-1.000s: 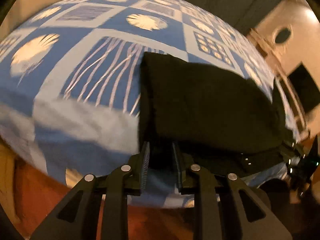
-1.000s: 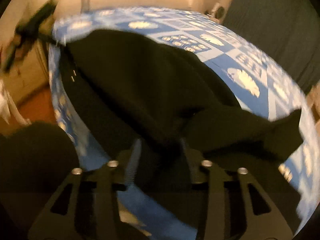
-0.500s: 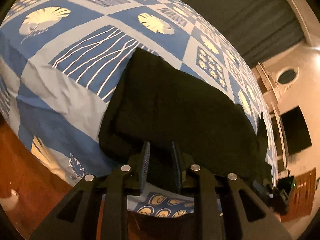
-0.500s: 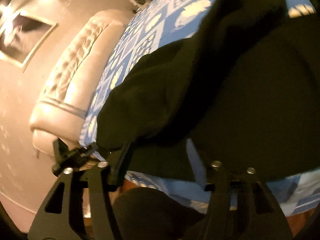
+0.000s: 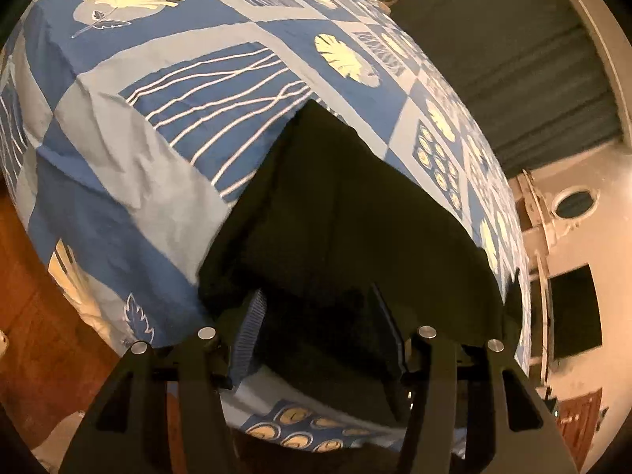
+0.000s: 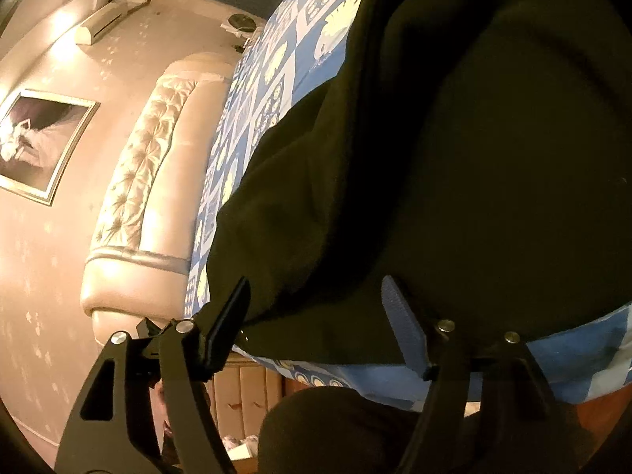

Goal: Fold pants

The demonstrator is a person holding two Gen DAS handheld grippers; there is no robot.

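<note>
Left wrist: I see black pants (image 5: 355,217) folded at the bedspread's (image 5: 158,138) near edge; left gripper (image 5: 320,324) & right gripper (image 6: 316,308) both spread apart, holding nothing.

The pants (image 6: 454,158) are cut off by the right wrist view's top and right edges. Their lower folds (image 5: 316,339) are lost in shadow in the left wrist view.

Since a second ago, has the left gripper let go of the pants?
Yes. The left gripper now stands open around the pants edge on the bedspread; earlier it was pinched shut.
</note>
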